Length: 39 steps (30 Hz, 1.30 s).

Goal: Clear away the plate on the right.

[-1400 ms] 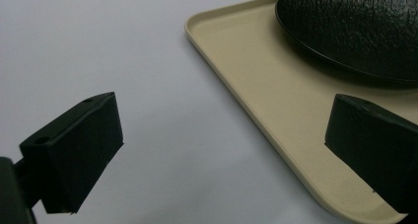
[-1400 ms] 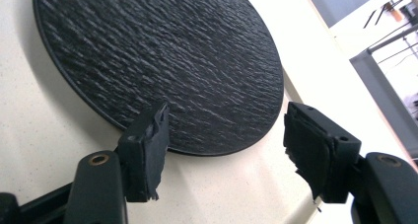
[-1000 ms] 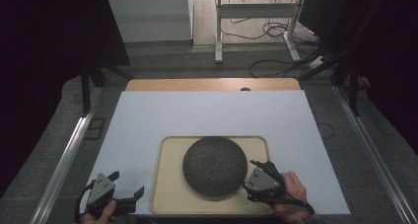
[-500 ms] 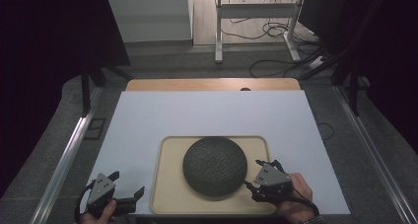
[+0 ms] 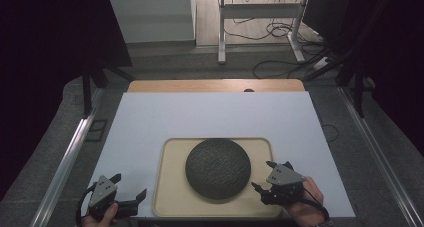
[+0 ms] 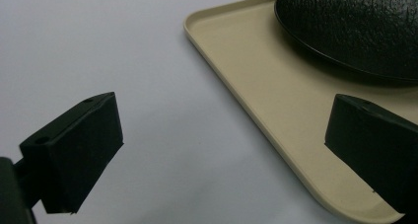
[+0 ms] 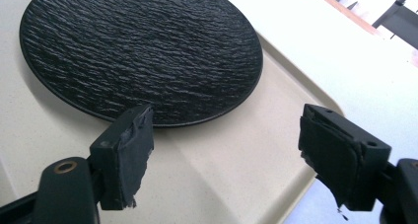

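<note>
Black plate (image 5: 218, 168) on tray (image 5: 170, 197), lower centre; right claw (image 5: 263, 175) spread beside it, left claw (image 5: 129, 186) spread; nothing grasped yet.

Even overhead light brightens the white table (image 5: 210, 117) (dark surroundings), with soft shadows and close-up blur.

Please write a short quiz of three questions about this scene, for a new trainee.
1. True or false: the round black textured plate lies on the beige rectangular plastic tray.
2. Which gripper is nearer to the plate? A) left gripper B) right gripper
3. Fill in: the tray rests on the ____ tabletop sheet.

Key:
1. True.
2. B; its fingers stand open beside the plate's rim, over the tray.
3. White.
</note>
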Tool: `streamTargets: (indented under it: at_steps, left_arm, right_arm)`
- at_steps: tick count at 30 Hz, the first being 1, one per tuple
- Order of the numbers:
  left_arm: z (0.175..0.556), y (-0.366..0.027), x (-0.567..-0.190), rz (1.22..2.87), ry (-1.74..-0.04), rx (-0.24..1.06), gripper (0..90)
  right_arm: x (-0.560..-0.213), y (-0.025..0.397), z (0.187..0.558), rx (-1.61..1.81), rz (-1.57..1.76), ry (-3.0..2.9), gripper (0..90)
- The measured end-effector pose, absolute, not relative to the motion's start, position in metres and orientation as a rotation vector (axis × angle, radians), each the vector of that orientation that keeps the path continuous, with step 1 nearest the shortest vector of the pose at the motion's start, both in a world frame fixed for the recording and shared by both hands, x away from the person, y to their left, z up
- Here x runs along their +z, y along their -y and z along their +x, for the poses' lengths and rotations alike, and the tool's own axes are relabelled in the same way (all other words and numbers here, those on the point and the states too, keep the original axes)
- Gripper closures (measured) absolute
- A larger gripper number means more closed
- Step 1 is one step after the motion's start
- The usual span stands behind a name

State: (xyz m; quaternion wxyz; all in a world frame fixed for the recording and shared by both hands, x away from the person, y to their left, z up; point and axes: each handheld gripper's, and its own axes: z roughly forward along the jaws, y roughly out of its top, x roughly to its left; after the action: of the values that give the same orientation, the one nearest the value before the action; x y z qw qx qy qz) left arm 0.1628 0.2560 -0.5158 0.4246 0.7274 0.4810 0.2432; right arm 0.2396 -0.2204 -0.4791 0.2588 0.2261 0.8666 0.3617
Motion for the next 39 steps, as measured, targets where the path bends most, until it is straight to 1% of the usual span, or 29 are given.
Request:
streamTargets:
  at_steps: [10, 25, 39]
  left_arm:
    - [0.163, -0.256, -0.516, 1.821, -1.204, 0.608, 0.7]
    - [0.162, -0.256, -0.516, 1.823, -1.204, 0.606, 0.7]
    - [0.163, -0.256, -0.516, 1.824, -1.203, 0.603, 0.7]
  right_arm:
    - [-0.479, 0.229, 0.24, 1.006, 0.643, -2.34, 17.2]
    - [-0.476, 0.24, 0.237, 1.063, 0.681, -2.315, 6.7]
    - [-0.474, 0.257, 0.234, 1.104, 0.75, -2.279, 4.5]
